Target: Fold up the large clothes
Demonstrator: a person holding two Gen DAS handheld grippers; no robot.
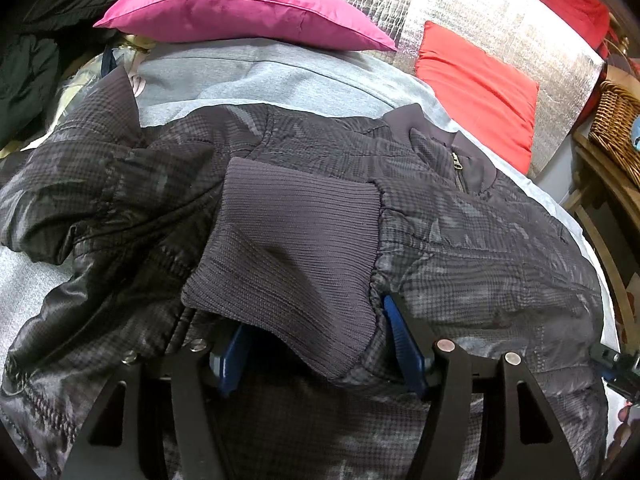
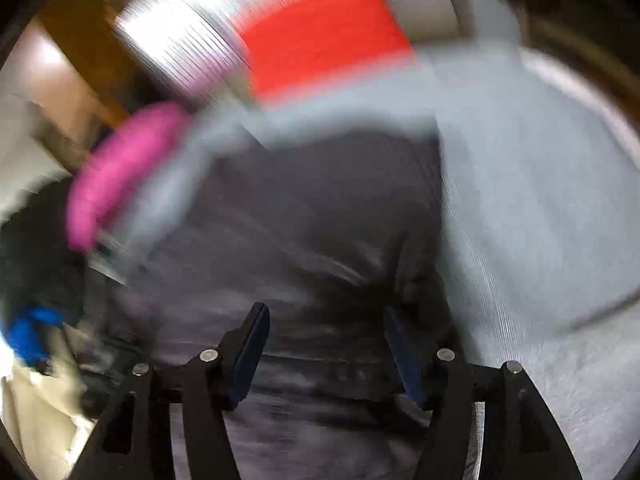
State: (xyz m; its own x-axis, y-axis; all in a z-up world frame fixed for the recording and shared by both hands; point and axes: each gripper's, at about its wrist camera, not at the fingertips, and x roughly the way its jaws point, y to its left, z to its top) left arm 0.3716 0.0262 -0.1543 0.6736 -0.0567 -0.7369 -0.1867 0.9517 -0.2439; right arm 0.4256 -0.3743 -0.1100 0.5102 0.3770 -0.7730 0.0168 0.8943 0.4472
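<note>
Just one jacket (image 1: 304, 216), two pillows (image 1: 240, 4).

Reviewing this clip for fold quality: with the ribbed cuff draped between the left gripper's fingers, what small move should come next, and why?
Probably draw the left gripper back off the ribbed cuff. Its jaws stand apart, and the sleeve already lies folded across the jacket. The right gripper, open over blurred dark fabric, grips nothing.

The left gripper (image 1: 320, 344) has black angular linkage arms, each pinned with round silver rivets, and blue ribbed pads (image 1: 402, 346) lining its fingers. The right gripper (image 2: 326, 348) has the same black arms, silver rivets and dark blue pads (image 2: 252, 354).
</note>
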